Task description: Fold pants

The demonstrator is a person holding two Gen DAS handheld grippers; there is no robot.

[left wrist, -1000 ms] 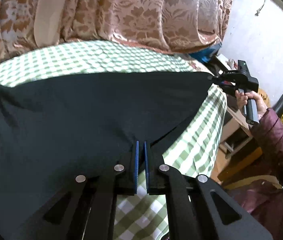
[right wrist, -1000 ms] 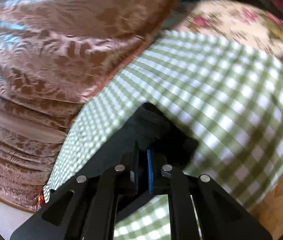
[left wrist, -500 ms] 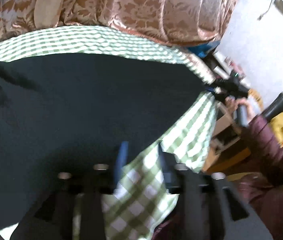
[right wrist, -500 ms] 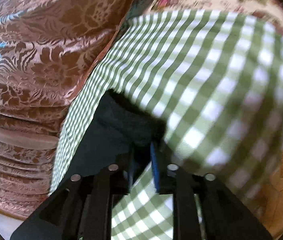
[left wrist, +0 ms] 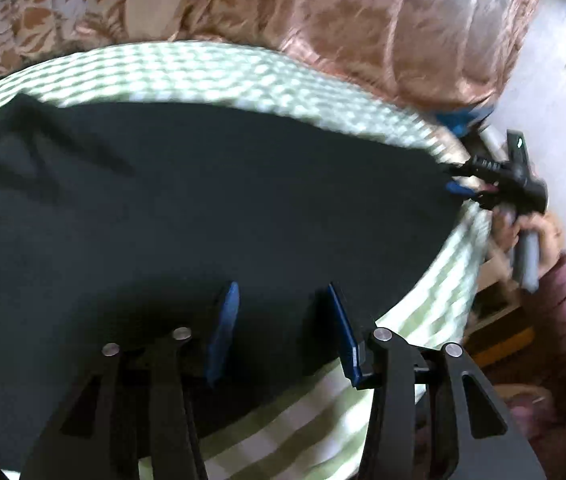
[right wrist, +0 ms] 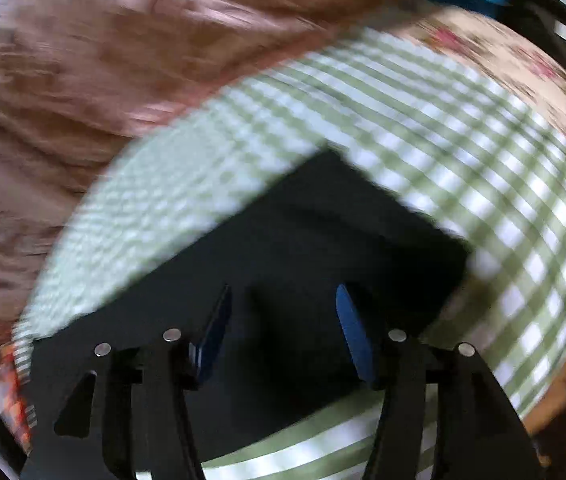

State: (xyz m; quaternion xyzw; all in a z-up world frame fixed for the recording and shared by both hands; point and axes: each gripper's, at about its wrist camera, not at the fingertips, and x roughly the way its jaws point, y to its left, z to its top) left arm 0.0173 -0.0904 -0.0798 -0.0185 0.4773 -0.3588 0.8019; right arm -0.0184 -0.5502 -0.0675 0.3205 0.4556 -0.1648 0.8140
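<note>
The black pants (left wrist: 211, 208) lie spread flat on a green checked cloth (left wrist: 219, 72). My left gripper (left wrist: 283, 296) is open just above the pants' near edge, holding nothing. My right gripper (right wrist: 283, 296) is open over the far end of the pants (right wrist: 343, 240), also empty. The right gripper also shows in the left wrist view (left wrist: 479, 184) at the pants' right tip, held by a hand.
A pink-brown patterned curtain or bedcover (left wrist: 323, 12) rises behind the checked cloth. A floral cushion (right wrist: 523, 64) lies past the cloth's far end. The cloth's edge (left wrist: 435, 304) drops off at the right, with wooden furniture (left wrist: 499, 336) beyond.
Both grippers were shut on the pants' edge and have opened, letting go. The pants now lie flat on the cloth. Both views are blurred by motion.
</note>
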